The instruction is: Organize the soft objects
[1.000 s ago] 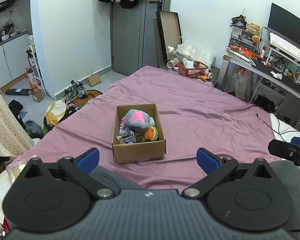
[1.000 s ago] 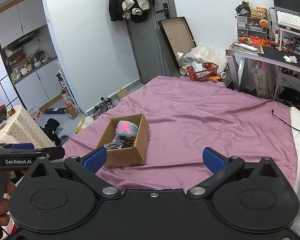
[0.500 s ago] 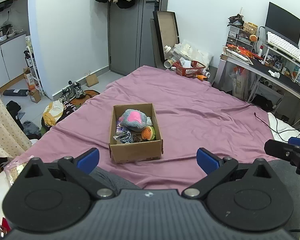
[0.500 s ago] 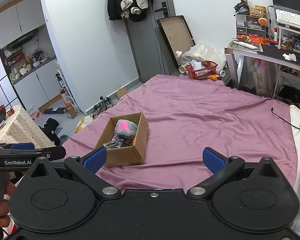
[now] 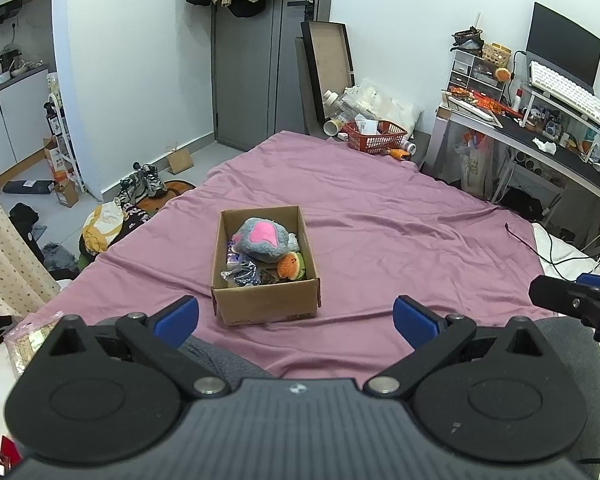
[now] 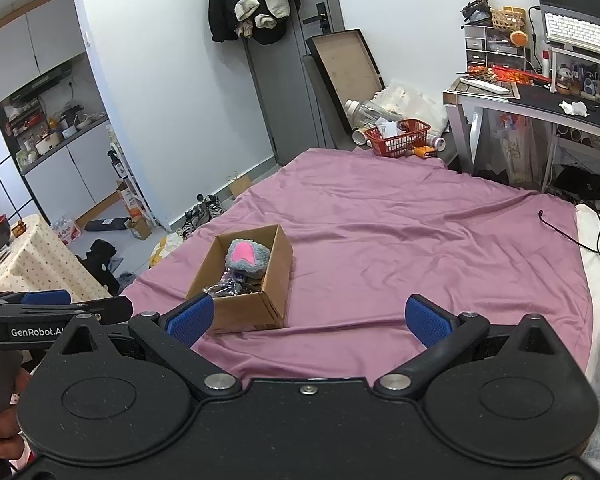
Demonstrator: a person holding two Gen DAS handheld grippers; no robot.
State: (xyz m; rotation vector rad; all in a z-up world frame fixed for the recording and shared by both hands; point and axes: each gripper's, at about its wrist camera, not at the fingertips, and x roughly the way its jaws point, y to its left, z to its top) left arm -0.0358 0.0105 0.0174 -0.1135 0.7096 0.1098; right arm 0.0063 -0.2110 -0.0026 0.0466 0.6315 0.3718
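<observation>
I hold both grippers, left [image 5: 296, 316] and right [image 6: 308, 318], wide open and empty near the box [image 5: 266, 306] on the bed [image 5: 400, 216]; its grey plush [image 5: 264, 239] looks light and squashy, best pinched at its bulging top.

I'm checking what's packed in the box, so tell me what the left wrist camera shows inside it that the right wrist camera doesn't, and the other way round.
Only the left wrist view shows the burger-shaped plush in the box's near right corner; from the right wrist the box wall hides it. The right wrist view adds nothing inside the cardboard box. Both show the grey and pink plush on top, crinkly plastic packets near the front, and open, empty grippers: left gripper, right gripper.
</observation>
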